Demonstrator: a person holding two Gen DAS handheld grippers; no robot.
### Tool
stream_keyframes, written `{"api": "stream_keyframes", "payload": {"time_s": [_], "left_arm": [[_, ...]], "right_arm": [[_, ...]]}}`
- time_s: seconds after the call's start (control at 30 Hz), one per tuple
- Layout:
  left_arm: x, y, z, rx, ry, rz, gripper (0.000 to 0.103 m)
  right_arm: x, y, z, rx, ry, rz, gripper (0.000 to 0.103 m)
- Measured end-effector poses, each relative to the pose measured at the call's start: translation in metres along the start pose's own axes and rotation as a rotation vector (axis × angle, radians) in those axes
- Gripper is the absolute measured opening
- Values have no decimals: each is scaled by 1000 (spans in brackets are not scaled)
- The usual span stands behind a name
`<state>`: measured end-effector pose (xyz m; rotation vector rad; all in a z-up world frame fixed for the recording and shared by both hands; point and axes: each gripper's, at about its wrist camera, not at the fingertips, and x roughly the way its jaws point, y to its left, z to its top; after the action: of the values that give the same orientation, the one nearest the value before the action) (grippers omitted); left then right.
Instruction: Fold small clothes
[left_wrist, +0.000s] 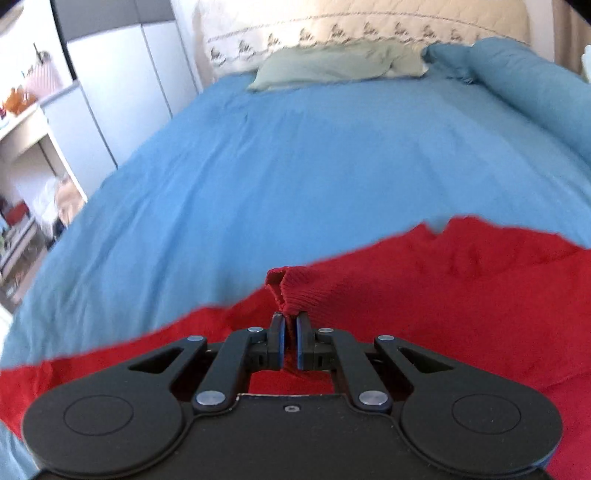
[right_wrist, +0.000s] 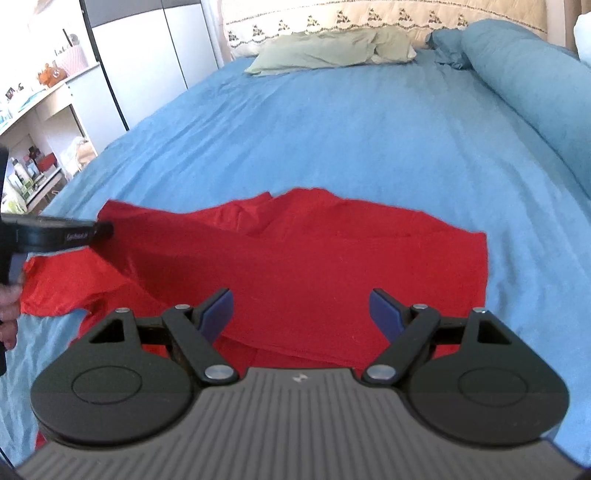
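A red knit garment (right_wrist: 314, 258) lies spread on the blue bedspread (right_wrist: 332, 140). In the left wrist view my left gripper (left_wrist: 290, 318) is shut on a ribbed cuff (left_wrist: 291, 291) of the red garment (left_wrist: 443, 295), which stands up between the pads. The right wrist view shows the left gripper (right_wrist: 105, 230) at the garment's left edge, lifting that part off the bed, with a hand (right_wrist: 9, 306) behind it. My right gripper (right_wrist: 301, 308) hangs open above the garment's near edge, with nothing between its fingers.
A pale green pillow (right_wrist: 325, 51) and a rolled blue duvet (right_wrist: 517, 81) lie at the head of the bed. A white wardrobe (right_wrist: 147, 62) and a shelf unit (right_wrist: 37, 140) with small items stand to the left.
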<state>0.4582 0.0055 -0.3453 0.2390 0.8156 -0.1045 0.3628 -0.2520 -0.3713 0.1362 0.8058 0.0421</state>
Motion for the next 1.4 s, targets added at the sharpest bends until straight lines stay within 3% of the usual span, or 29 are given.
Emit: {"api": "stream_keyframes", "payload": {"time_s": [0.23, 0.33, 0.4, 0.47, 0.57, 0.8, 0.97, 1.13, 1.23, 1.33, 1.4], "left_arm": [[24, 2, -23, -16, 47, 4, 7], [20, 0, -20, -15, 55, 22, 28], [12, 0, -16, -15, 37, 45, 72], [2, -2, -15, -14, 0, 28, 79], [2, -13, -12, 15, 2, -55, 91], [29, -41, -21, 73, 36, -137, 91], [48, -45, -20, 79, 38, -173, 91], [72, -38, -2, 67, 30, -157, 91], [87, -34, 3, 18, 53, -168, 96], [92, -34, 3, -10, 47, -161, 101], [91, -37, 4, -4, 49, -148, 101]], "right_arm": [[20, -5, -18, 6, 31, -48, 96], [19, -10, -20, -1, 41, -63, 96], [18, -15, -19, -1, 45, -78, 96], [18, -20, -17, 10, 52, -92, 101], [23, -32, -17, 37, 46, -104, 103], [57, -67, -40, 67, 60, -218, 103], [51, -81, -59, 35, 16, -208, 103], [51, -77, -54, -1, 13, -222, 103], [48, -67, -45, -38, -40, -243, 103], [63, -77, -46, 31, 3, -247, 103], [65, -85, -50, 69, -12, -235, 103]]}}
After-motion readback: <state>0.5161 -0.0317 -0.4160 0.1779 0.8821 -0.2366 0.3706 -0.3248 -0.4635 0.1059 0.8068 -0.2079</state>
